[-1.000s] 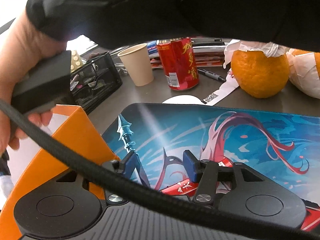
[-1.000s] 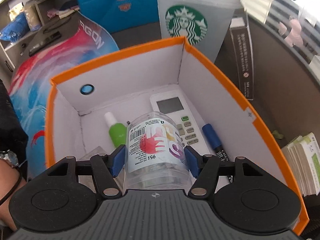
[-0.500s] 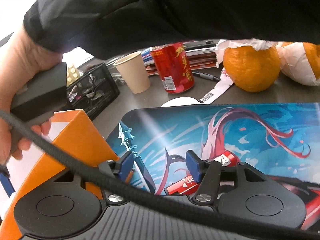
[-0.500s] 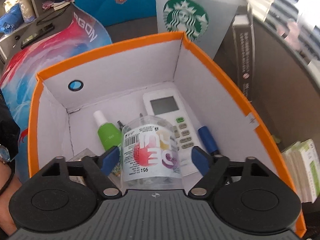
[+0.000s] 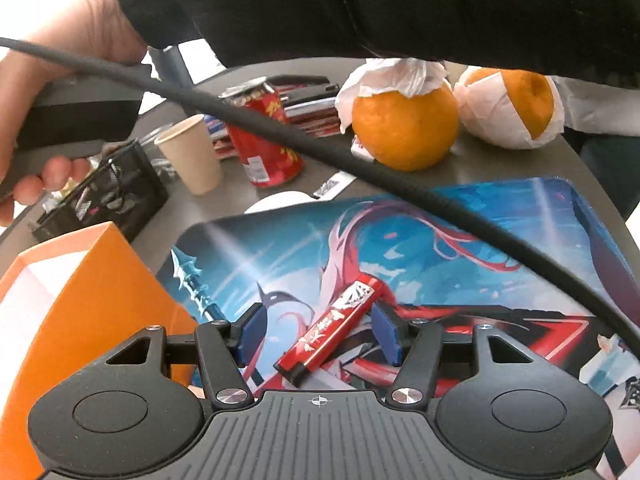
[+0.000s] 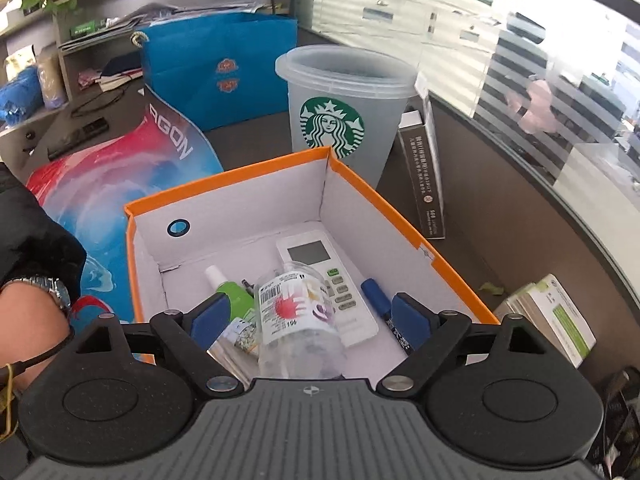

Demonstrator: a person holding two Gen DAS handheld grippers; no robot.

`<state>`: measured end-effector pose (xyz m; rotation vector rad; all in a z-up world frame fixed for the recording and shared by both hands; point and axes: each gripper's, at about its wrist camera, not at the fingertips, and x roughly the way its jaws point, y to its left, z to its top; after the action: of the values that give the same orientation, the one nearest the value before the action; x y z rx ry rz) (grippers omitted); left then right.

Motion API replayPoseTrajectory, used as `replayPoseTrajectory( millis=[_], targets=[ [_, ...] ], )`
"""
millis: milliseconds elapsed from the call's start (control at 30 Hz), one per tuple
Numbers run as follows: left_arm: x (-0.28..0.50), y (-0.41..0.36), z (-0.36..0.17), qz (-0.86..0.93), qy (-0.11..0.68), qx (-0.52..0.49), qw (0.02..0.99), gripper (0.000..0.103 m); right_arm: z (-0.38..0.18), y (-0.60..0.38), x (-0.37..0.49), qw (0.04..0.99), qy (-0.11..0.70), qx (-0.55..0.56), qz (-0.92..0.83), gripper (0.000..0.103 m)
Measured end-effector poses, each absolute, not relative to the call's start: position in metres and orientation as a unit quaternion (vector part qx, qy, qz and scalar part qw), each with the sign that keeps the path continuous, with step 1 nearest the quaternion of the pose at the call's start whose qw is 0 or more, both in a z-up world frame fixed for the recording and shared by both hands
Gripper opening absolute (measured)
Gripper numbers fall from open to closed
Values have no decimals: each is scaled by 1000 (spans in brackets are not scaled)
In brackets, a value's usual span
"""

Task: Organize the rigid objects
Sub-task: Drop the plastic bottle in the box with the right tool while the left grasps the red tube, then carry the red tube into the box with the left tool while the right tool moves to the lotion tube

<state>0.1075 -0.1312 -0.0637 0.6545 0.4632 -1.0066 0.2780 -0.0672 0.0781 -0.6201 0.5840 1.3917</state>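
The right hand-held gripper (image 6: 310, 316) is opening, its jaws clear of the clear bottle (image 6: 298, 320) in the orange box (image 6: 404, 216); the left hand-held gripper (image 5: 314, 330), unclenched, straddles the red lighter (image 5: 334, 332), which could skid if nudged.

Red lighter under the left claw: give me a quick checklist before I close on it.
1. Red lighter between the left claw pads: ok, lying diagonal on the desk mat.
2. Left claw not pressing on it: ok.
3. Black cable clear of lighter: ok, it crosses above.
4. Right claw released the clear bottle: ok, jaws opening, bottle lies in the orange box.
5. Room in box: ok, bare floor near the far wall.
6. Lighter squared to pads: not ok.
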Motion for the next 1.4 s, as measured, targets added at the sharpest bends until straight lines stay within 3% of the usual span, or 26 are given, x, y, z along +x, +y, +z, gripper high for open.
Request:
replayPoseTrajectory(
  millis=[100,267,467,833,1400],
  targets=[
    [115,-132,-62,-478,239,284,796,57,83,-79,272,695,251,-259,622,87],
    [120,-125,-64,-503,266,245,785,33,97,-101,259,705,225,-221,635,88],
    [113,-128,-63,-503,269,239,786,19,111,-119,251,722,204,-191,633,88],
    [100,-126,-58,-480,275,229,801,17,113,-157,227,745,168,-137,631,88],
    [99,-66,2,-391,226,208,868,17,102,-251,178,814,125,-49,565,88]
  ],
)
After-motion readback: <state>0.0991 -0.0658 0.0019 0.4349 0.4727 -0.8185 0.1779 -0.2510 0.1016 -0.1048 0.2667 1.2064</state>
